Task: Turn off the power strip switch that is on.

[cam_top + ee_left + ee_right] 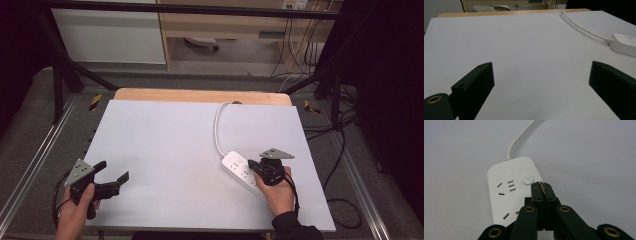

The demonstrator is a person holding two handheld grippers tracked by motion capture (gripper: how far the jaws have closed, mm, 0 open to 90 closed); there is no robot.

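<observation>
Right gripper (pixel 542 185), jaws closed empty, hovers beside the white power strip's (pixel 509 192) round button (pixel 528 179); left gripper (pixel 111 179) gapes open, far left.

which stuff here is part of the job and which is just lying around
In the job:
- power strip, with its round button
- right gripper, jaws shut, tips beside the button

Just around:
- left gripper, open, off to the side
- white cord
- table

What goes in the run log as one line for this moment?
left hand-held gripper: open, idle | right hand-held gripper: shut, tips beside round button | white plastic power strip: flat on table
</observation>
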